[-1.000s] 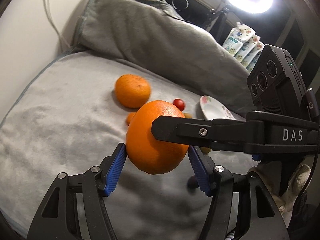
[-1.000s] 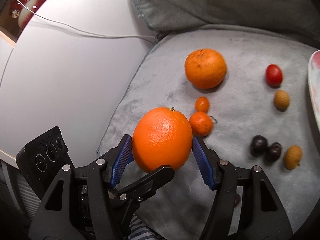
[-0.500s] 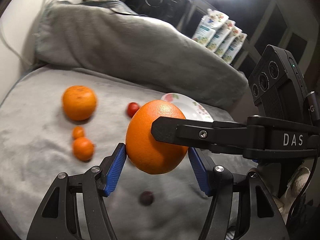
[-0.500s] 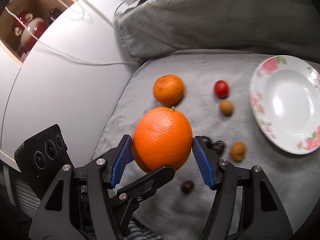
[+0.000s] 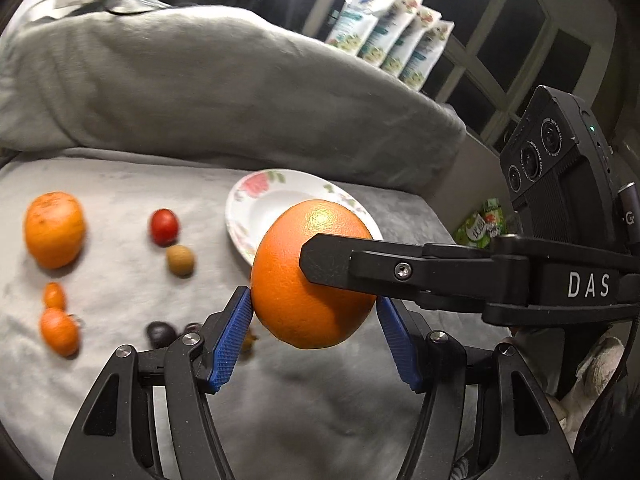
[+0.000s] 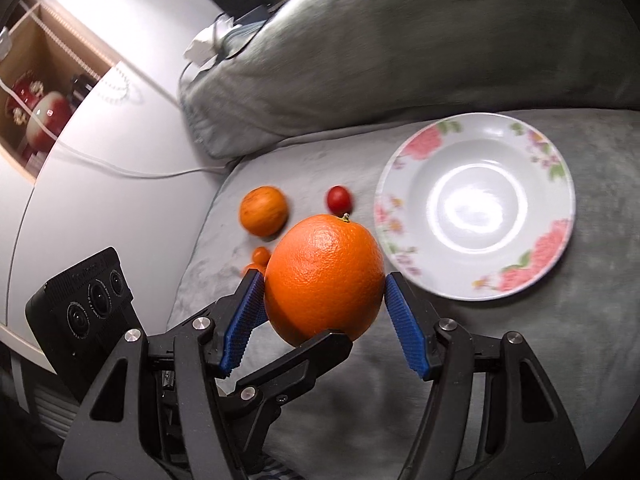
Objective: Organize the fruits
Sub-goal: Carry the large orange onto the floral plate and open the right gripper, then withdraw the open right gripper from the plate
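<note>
Left gripper: blue ribbed pads closed against both sides of the large orange. Fruit carried in the air above the grey blanket.

Right gripper: blue pads likewise pressed to the flanks of the same large orange, stem end turned away from the camera. One black finger of the left gripper crosses under the fruit in this view; both tools grip it at once.

Floral plate: white, pink flowers on the rim, lying on the blanket just beyond and to the right of the held fruit; bowl bare.

Loose fruit on the blanket, left wrist view:
- second orange, far left
- cherry tomato, near the plate
- small tan fruit, just beside the tomato
- two small tangerines, near each other
- dark fruits, partly hidden by the left finger; count uncertain, possibly two.

Grey pillow: behind the blanket.
</note>
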Demonstrator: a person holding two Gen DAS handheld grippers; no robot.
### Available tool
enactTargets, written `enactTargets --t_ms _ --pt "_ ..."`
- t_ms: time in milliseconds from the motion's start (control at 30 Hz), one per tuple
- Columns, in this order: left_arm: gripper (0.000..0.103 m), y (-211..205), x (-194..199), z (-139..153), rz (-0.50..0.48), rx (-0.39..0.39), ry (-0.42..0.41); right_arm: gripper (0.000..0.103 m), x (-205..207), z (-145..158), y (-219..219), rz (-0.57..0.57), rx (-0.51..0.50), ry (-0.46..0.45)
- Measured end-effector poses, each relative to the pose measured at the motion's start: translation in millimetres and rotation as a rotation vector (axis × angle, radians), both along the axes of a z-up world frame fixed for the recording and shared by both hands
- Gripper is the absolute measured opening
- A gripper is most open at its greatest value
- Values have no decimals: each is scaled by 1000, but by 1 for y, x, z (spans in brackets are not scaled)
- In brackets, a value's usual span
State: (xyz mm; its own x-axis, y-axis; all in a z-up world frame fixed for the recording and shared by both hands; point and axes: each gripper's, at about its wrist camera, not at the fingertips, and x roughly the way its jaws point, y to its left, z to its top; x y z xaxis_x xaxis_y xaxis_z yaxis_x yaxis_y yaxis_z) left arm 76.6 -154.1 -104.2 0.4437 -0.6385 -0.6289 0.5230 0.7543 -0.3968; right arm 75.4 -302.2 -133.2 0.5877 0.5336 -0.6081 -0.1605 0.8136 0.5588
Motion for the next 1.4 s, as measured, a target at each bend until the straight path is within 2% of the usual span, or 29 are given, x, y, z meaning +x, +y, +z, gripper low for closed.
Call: enactTargets --t_ms 333,633,700,1000,1100,1233,1400 --pt "64 -38 13 -13 -56 35 30 66 6 -17 -43 -67 7 40" --pt "62 -44 16 -17 -53 60 36 66 13 -26 -57 -80 45 56" --pt "58 -42 14 -12 -49 52 14 66 10 -19 -60 -116 10 19" --pt "58 -23 9 1 -23 47 -39 66 -6 12 -75 -194 -52 -103" --pt "58 -17 7 4 -8 44 -47 73 -13 16 -76 -224 -84 -133" --pt "58 -8 6 11 13 42 -72 73 -21 21 -76 -269 -161 -173" --pt "59 2 4 17 44 35 -89 73 -26 23 -78 -312 -180 -206"
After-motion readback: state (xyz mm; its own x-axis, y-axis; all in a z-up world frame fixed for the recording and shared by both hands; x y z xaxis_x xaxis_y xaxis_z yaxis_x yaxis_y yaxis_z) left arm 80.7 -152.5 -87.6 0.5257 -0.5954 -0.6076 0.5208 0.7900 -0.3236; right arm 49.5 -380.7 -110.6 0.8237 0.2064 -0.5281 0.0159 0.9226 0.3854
